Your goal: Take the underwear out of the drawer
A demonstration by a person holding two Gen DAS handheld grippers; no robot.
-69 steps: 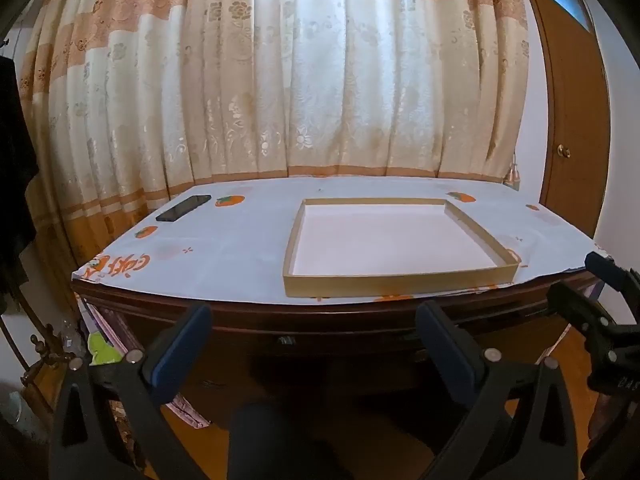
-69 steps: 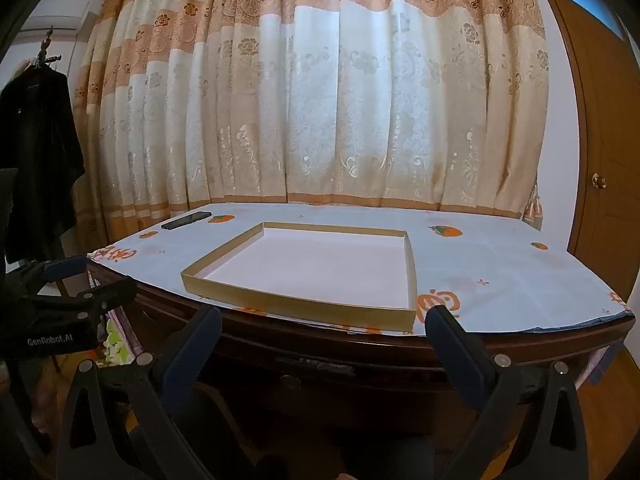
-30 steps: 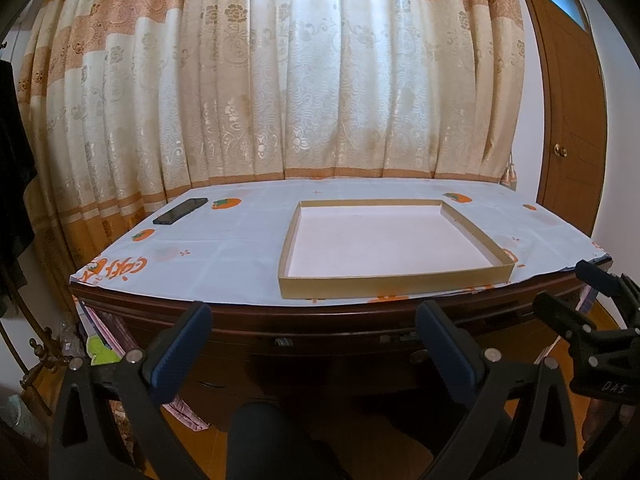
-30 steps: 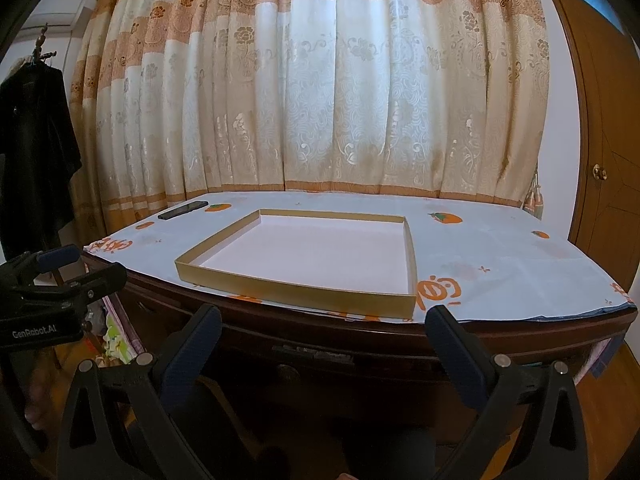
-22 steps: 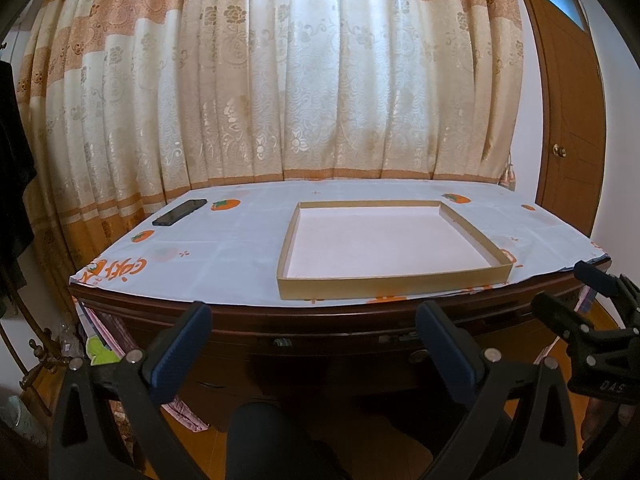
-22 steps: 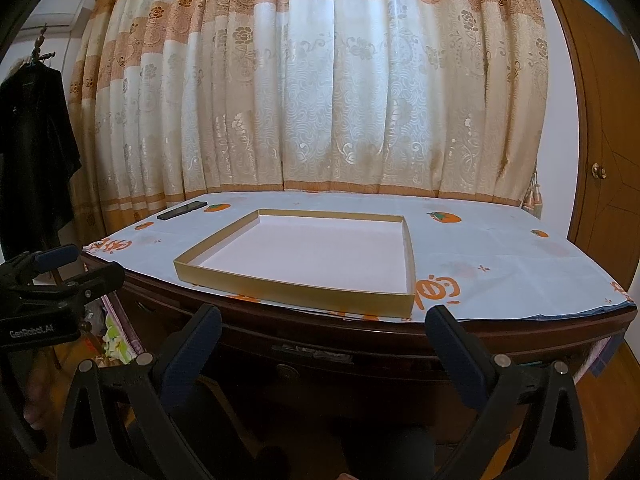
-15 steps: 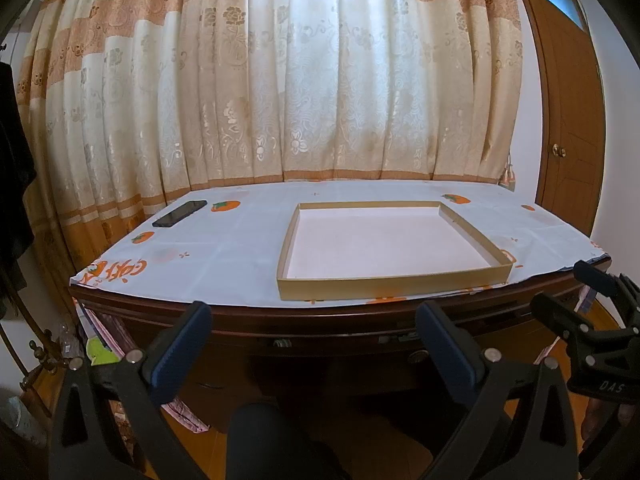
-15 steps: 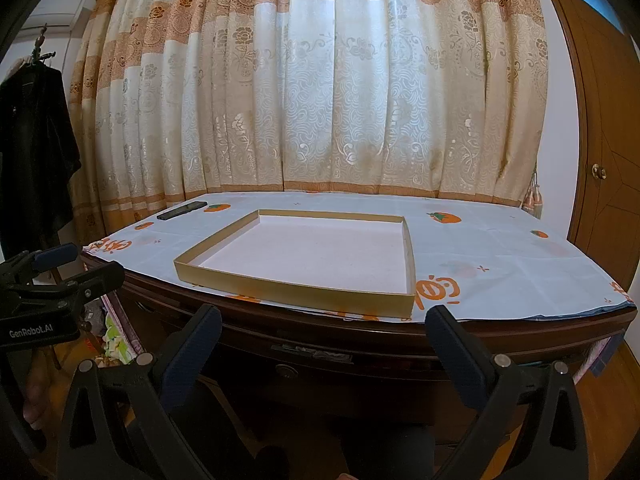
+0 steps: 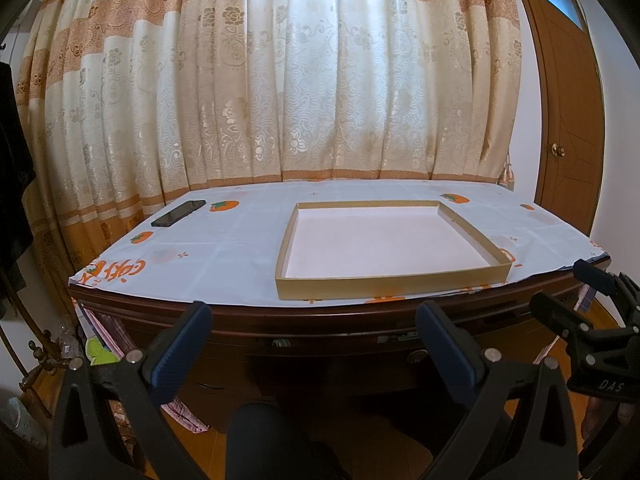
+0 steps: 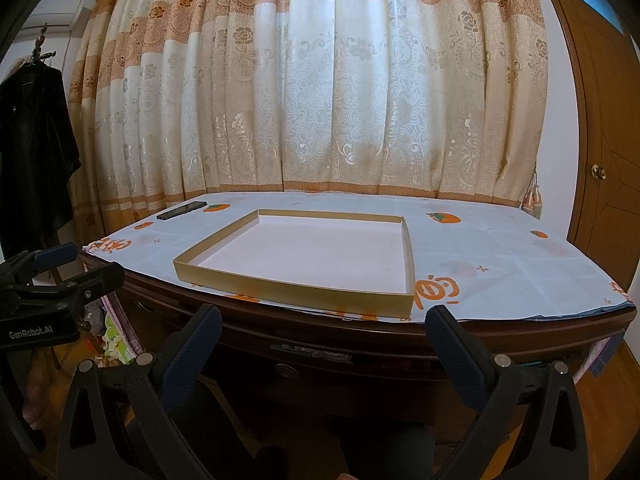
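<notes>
Left claw [image 9: 312, 340]: spread wide, nothing gripped, short of the worktop edge.
Right claw [image 10: 324, 340]: likewise released.
Drawer [image 10: 316, 364]: shut under the worktop [image 10: 500, 256]; small round knob [image 10: 285, 371].
Underwear: not visible, presumably inside.
Tray [image 10: 296, 290]: bare.
Risk: fingers slipping off the small knob; one-sided pull jamming the drawer; dark front hiding the target.

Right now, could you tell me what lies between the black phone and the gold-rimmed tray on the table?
Only tablecloth: in the left wrist view, the phone and the tray are separated by white cloth with an orange fruit print beside the phone.
</notes>
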